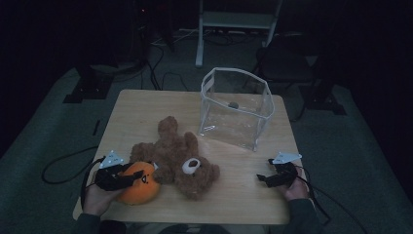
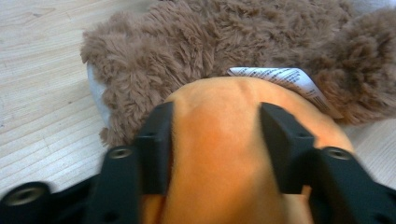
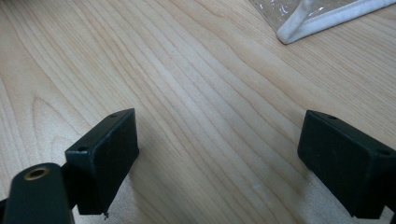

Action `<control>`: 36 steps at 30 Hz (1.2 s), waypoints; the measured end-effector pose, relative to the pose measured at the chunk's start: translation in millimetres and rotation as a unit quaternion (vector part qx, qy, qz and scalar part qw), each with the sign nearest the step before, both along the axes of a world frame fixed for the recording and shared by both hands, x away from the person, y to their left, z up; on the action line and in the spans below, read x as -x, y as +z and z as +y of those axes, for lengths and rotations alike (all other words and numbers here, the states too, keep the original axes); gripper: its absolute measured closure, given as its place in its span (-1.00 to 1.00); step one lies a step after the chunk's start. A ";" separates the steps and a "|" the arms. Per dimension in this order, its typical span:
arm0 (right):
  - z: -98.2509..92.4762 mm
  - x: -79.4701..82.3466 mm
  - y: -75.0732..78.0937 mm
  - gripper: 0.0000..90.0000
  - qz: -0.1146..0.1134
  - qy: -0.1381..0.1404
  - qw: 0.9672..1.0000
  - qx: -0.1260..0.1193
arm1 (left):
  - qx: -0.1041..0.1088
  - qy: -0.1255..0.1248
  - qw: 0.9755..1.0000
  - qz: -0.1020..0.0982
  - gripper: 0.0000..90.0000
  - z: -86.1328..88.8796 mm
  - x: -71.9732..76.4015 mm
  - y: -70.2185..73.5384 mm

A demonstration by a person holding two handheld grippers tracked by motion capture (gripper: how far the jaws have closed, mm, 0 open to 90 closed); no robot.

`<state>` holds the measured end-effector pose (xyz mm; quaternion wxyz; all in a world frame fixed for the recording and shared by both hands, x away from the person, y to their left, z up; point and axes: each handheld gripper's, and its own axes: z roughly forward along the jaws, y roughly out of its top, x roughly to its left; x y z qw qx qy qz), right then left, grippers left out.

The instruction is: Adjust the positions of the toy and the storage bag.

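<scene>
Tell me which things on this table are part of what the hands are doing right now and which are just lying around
In the job:
- orange plush ball, squeezed between the jaws of the left gripper
- left gripper

Lying about:
- brown teddy bear, touching the ball
- clear plastic bag, standing open at the table's far side
- right gripper, jaws open, nothing between them, over the bare table

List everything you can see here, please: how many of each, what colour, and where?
Orange toy: one, orange, table's near left corner, against the bear.
Bear: one, brown, lying left of the table's middle.
Bag: one, clear with white trim, standing at the far right.
Table: one, light wood.
Left gripper: one, black, jaws pressing the orange toy's sides.
Right gripper: one, black, open, over bare wood at the near right.
</scene>
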<state>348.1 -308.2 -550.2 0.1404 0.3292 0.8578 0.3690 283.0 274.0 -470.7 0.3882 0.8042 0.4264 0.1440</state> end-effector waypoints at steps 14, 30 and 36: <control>0.0 0.0 0.0 -0.74 0.000 0.000 1.000 0.000 | 0.017 -0.005 0.999 -0.027 0.56 8.0 12.6 25.0; 0.0 -0.1 0.0 -0.74 -0.001 0.000 1.000 0.000 | 0.010 0.021 0.997 -0.072 0.57 17.3 -3.4 60.0; 0.0 0.0 0.0 -0.74 0.000 0.000 1.000 0.000 | 0.004 0.026 0.996 -0.082 0.56 18.2 -17.6 73.3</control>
